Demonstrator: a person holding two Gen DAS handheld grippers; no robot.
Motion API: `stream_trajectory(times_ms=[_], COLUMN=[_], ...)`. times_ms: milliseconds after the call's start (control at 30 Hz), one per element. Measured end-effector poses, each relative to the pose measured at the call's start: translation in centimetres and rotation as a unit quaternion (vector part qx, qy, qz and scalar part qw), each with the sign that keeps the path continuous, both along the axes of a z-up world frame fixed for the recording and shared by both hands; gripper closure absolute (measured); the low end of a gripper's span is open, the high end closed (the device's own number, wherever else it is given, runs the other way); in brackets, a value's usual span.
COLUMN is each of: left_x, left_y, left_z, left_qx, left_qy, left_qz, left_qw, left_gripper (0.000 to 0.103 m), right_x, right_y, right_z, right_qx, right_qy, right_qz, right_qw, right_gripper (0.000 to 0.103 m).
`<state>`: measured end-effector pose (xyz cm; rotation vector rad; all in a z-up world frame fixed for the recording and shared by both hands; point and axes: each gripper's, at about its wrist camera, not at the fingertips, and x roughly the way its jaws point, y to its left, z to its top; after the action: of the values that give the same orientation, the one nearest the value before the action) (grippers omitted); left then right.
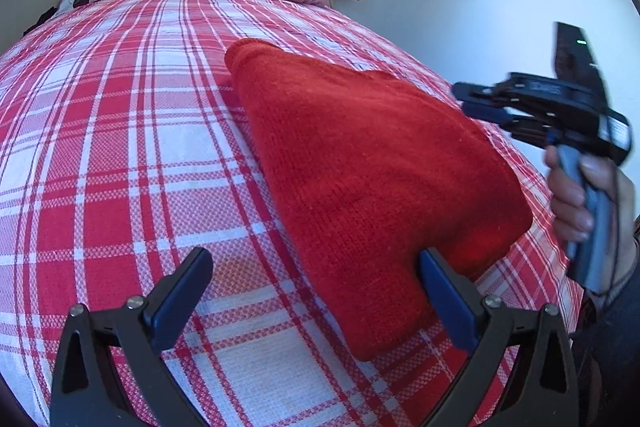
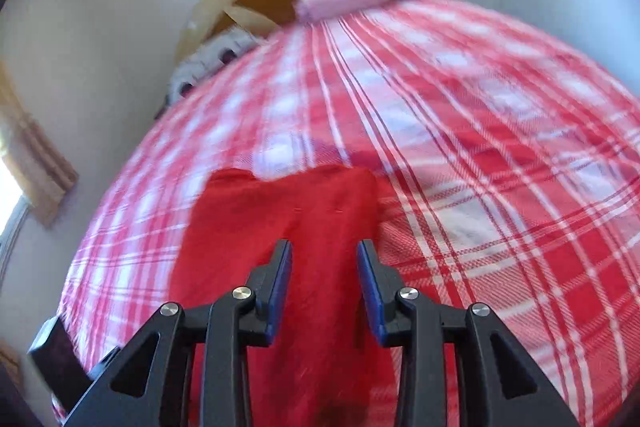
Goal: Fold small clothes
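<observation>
Centrally on the bed (image 1: pixel 120 147), over its red-and-white plaid cover, a folded red knit garment (image 1: pixel 360 163) is laid flat. Wide-spread jaws are shown on the left gripper (image 1: pixel 316 291), with the garment's near corner lying between them, ungripped. Partly parted jaws are seen on the right gripper (image 2: pixel 324 287), held above the red cloth with nothing pinched; its handle is held by a hand (image 1: pixel 576 203).
</observation>
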<state>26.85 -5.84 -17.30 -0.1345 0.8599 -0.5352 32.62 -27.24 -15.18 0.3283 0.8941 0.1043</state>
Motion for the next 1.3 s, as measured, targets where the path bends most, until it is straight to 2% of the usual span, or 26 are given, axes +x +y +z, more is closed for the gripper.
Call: stream_trajectory(times_ms=[100, 267, 333, 433, 500, 567, 667, 733, 767, 833, 967, 1100, 1233, 1300], left_x=[0.2, 0.0, -0.1, 0.7, 2.3, 4.0, 5.9, 6.3, 6.2, 5.9, 6.1, 5.8, 4.3, 3.7], left_y=[0.0, 0.0, 0.0, -0.4, -1.1, -2.1, -3.7, -4.1, -3.9, -3.4, -2.8, -2.4, -2.1, -1.8], left_z=[-0.1, 0.2, 1.2, 3.6, 4.4, 4.5, 3.2, 2.0, 1.5, 0.6, 0.1, 0.0, 0.0, 0.1], left_qx=[0.0, 0.003, 0.007, 0.017, 0.027, 0.053, 0.102, 0.109, 0.108, 0.084, 0.052, 0.035, 0.01, -0.002], left_qy=[0.001, -0.007, -0.021, -0.057, -0.062, -0.064, -0.055, -0.044, -0.04, -0.031, -0.001, 0.018, 0.032, 0.033], left_qz=[-0.002, 0.004, 0.012, 0.035, 0.045, 0.047, 0.043, 0.035, 0.036, 0.034, 0.029, 0.033, 0.043, 0.047], left_qw=[1.0, 1.0, 0.9997, 0.9976, 0.9967, 0.9954, 0.9923, 0.9924, 0.9927, 0.9954, 0.9982, 0.9987, 0.9985, 0.9984], left_gripper=[0.0, 0.0, 0.0, 0.0, 0.0, 0.0, 0.0, 0.0, 0.0, 0.0, 0.0, 0.0, 0.0, 0.0], right_x=[0.1, -0.9, -1.5, -3.3, -4.2, -4.8, -4.7, -4.4, -4.3, -4.7, -5.2, -5.8, -5.9, -6.3], right_y=[-0.1, -1.3, -1.6, -1.1, 0.3, 2.8, 5.3, 5.6, 5.5, 5.2, 5.5, 4.8, 4.1, 2.6], right_z=[-2.8, -2.8, -1.6, 1.5, 3.1, 4.1, 2.8, 0.7, -0.4, -1.3, -1.4, -1.6, -0.4, 0.7], right_qx=[-0.013, 0.009, 0.002, -0.02, -0.012, -0.03, -0.063, -0.076, -0.08, -0.078, -0.092, -0.072, -0.061, -0.035], right_qy=[0.018, 0.008, -0.008, -0.063, -0.087, -0.1, -0.068, -0.032, -0.02, -0.033, -0.047, -0.063, -0.069, -0.078], right_qz=[-0.001, 0.0, -0.013, -0.026, -0.001, 0.045, 0.087, 0.088, 0.086, 0.086, 0.092, 0.095, 0.085, 0.063], right_qw=[1.0, 1.0, 1.0, 0.997, 0.996, 0.994, 0.992, 0.993, 0.993, 0.993, 0.99, 0.991, 0.992, 0.994], right_gripper=[0.069, 0.069, 0.069, 0.066, 0.066, 0.064, 0.064, 0.064, 0.064, 0.064, 0.063, 0.059, 0.056, 0.053])
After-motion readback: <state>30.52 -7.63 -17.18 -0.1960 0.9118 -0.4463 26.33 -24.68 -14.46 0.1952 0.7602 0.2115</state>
